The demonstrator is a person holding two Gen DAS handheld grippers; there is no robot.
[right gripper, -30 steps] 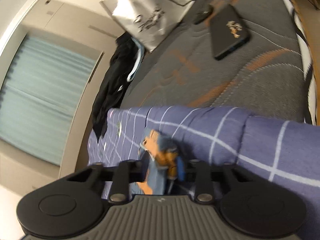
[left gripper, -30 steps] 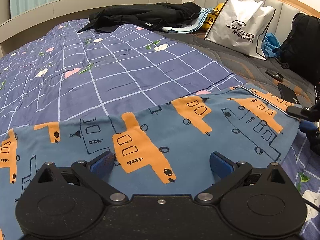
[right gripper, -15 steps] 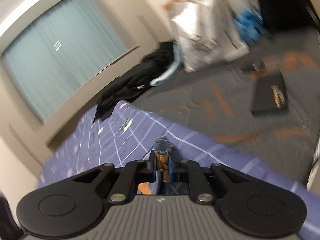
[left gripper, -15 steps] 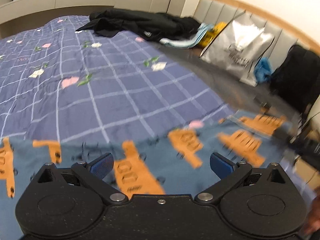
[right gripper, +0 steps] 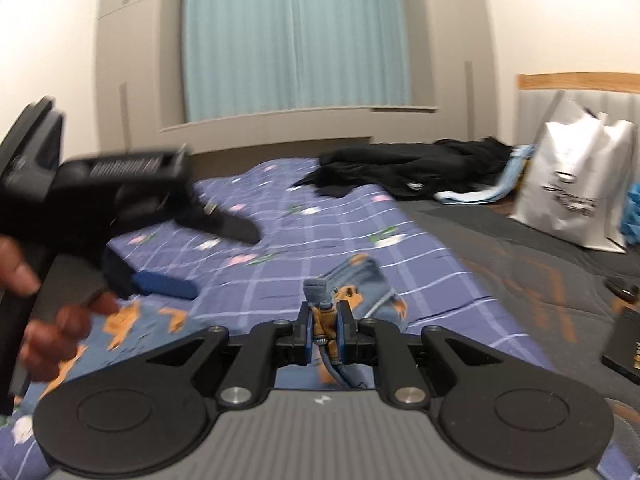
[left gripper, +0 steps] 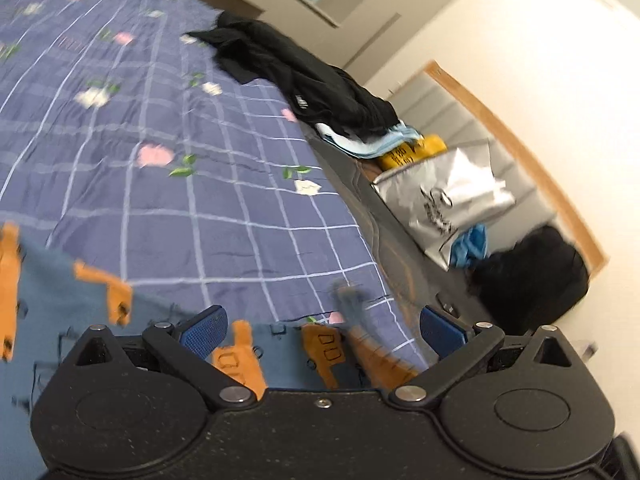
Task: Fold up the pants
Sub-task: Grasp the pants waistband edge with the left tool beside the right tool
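Your bedroom scene: a pale blue curtain [right gripper: 296,36] fills the far window, and a padded headboard [left gripper: 460,108] with a wooden rim runs along the wall. The bed carries a purple checked quilt [left gripper: 160,184] printed with small flowers; beside it lies bare dark grey mattress cover [right gripper: 520,264]. Black clothing [left gripper: 304,84] is heaped at the quilt's far edge, on top of a light blue cloth and a yellow item. A silver shopping bag [right gripper: 572,184] leans against the headboard, with a black backpack [left gripper: 532,276] near it and a blue cloth between them. A flat black case [right gripper: 624,344] rests on the mattress cover at the right wrist view's edge.

The pants [left gripper: 48,320], blue with orange truck prints, lie across the near part of the quilt, blurred in the left wrist view. One end is lifted off the quilt and bunched [right gripper: 356,280].

Your left gripper [left gripper: 322,328] hangs over the pants with its blue pads [left gripper: 204,330] spread wide apart, holding nothing. Your right gripper [right gripper: 324,332] is clamped on a bunched fold of the pants, the fabric standing up between the pads. Your left hand [right gripper: 44,316] grips its handle, motion-blurred.
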